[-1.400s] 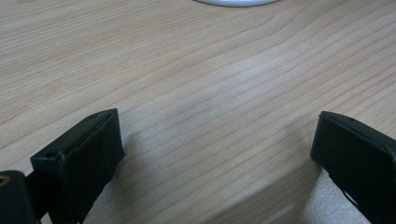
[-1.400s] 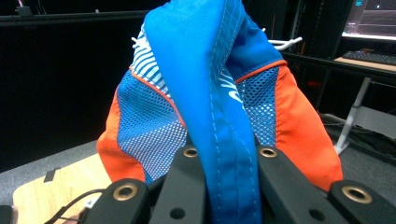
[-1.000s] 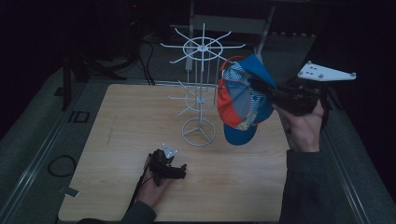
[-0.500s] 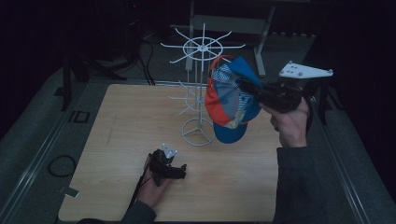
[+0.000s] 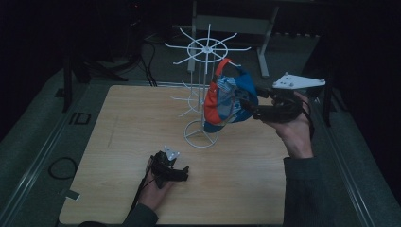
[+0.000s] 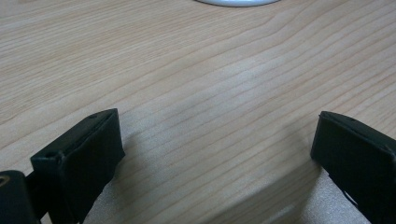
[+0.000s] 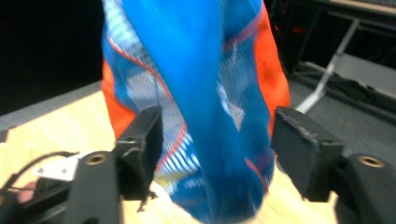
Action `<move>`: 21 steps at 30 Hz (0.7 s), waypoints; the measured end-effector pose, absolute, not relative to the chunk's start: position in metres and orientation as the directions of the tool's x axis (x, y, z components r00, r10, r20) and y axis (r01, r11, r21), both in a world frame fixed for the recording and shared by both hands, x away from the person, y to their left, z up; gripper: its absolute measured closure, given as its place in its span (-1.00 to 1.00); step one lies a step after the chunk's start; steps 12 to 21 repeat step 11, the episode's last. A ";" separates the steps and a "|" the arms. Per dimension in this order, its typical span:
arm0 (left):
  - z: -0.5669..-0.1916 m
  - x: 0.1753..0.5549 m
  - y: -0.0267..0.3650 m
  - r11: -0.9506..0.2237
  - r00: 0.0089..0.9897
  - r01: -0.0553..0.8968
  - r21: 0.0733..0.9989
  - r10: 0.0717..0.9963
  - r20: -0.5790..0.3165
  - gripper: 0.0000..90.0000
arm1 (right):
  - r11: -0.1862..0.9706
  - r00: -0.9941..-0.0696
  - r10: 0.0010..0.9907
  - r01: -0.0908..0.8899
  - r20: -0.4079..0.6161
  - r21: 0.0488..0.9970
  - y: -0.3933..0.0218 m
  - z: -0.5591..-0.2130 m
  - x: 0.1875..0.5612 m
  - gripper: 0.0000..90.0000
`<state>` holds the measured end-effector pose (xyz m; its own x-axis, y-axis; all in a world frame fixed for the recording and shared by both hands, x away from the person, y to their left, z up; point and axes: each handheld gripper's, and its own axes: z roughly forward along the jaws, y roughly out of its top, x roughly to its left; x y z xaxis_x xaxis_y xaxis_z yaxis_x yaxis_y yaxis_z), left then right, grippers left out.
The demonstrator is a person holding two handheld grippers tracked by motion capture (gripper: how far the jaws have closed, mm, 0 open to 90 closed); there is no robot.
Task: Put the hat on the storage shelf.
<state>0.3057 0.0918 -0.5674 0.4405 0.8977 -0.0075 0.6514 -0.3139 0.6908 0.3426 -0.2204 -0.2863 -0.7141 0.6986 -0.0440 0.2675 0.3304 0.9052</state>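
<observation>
A blue, orange and white mesh cap hangs by its top at an upper prong of the white wire rack. My right gripper comes in level from the right. In the right gripper view its jaws have just been opening and now stand wide on either side of the cap, the pads off the cloth. My left gripper lies on the wooden table in front of the rack, held by a hand. Its jaws are open over bare wood.
The rack's round base stands mid-table, and its rim shows at the top of the left gripper view. Lower prongs stick out to the left. Dark floor, cables and a metal stand lie beyond the far edge.
My right hand has carried the cap left and down against the rack, and its jaws have gone from shut on the cap to open. The left gripper has not moved.
</observation>
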 end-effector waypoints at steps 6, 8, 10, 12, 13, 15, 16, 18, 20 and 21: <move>-0.567 0.306 0.092 -0.314 0.441 0.652 0.690 0.897 -0.008 -0.94 | 0.321 -0.697 0.717 0.310 -0.016 0.895 -0.227 -0.299 0.341 -0.47; -0.567 0.306 0.092 -0.316 0.442 0.653 0.689 0.897 -0.008 -0.94 | 0.313 -0.690 0.724 0.324 -0.003 0.893 -0.229 -0.302 0.342 -0.50; -0.567 0.306 0.092 -0.316 0.442 0.652 0.689 0.897 -0.007 -0.94 | 0.309 -0.686 0.727 0.333 0.004 0.891 -0.230 -0.305 0.342 -0.54; -0.567 0.306 0.092 -0.316 0.442 0.652 0.689 0.897 -0.007 -0.94 | 0.309 -0.686 0.727 0.333 0.004 0.891 -0.230 -0.305 0.342 -0.54; -0.567 0.306 0.092 -0.316 0.442 0.652 0.689 0.897 -0.007 -0.94 | 0.309 -0.686 0.727 0.333 0.004 0.891 -0.230 -0.305 0.342 -0.54; -0.567 0.306 0.092 -0.316 0.442 0.652 0.689 0.897 -0.007 -0.94 | 0.309 -0.686 0.727 0.333 0.004 0.891 -0.230 -0.305 0.342 -0.54; -0.567 0.306 0.092 -0.316 0.442 0.652 0.689 0.897 -0.007 -0.94 | 0.309 -0.686 0.727 0.333 0.004 0.891 -0.230 -0.305 0.342 -0.54; -0.567 0.306 0.092 -0.316 0.442 0.652 0.689 0.897 -0.007 -0.94 | 0.309 -0.686 0.727 0.333 0.004 0.891 -0.230 -0.305 0.342 -0.54; -0.567 0.306 0.092 -0.316 0.442 0.652 0.689 0.897 -0.007 -0.94 | 0.309 -0.686 0.727 0.333 0.004 0.891 -0.230 -0.305 0.342 -0.54; -0.567 0.306 0.092 -0.316 0.442 0.652 0.689 0.897 -0.007 -0.94 | 0.309 -0.686 0.727 0.333 0.004 0.891 -0.230 -0.305 0.342 -0.54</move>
